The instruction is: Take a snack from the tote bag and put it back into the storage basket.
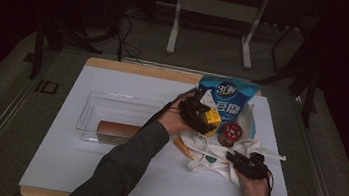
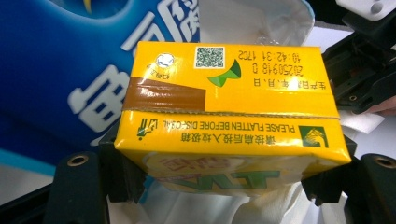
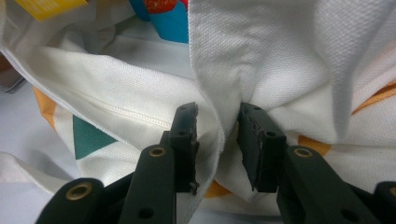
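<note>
My left gripper is shut on a yellow drink carton, held above the mouth of a white tote bag. In the left gripper view the carton spans the gap between the two black jaws, its printed end facing the camera. Behind the carton stands a blue snack bag, and a red can sits in the tote's opening. At the tote's right side, my right gripper pinches the cloth. In the right gripper view a fold of the white fabric is squeezed between the jaws of the right gripper.
A clear plastic tray lies left of centre on the white table cover, with a brown oblong item inside it. The left forearm crosses the table in front of the tray. A white table frame stands beyond the far edge.
</note>
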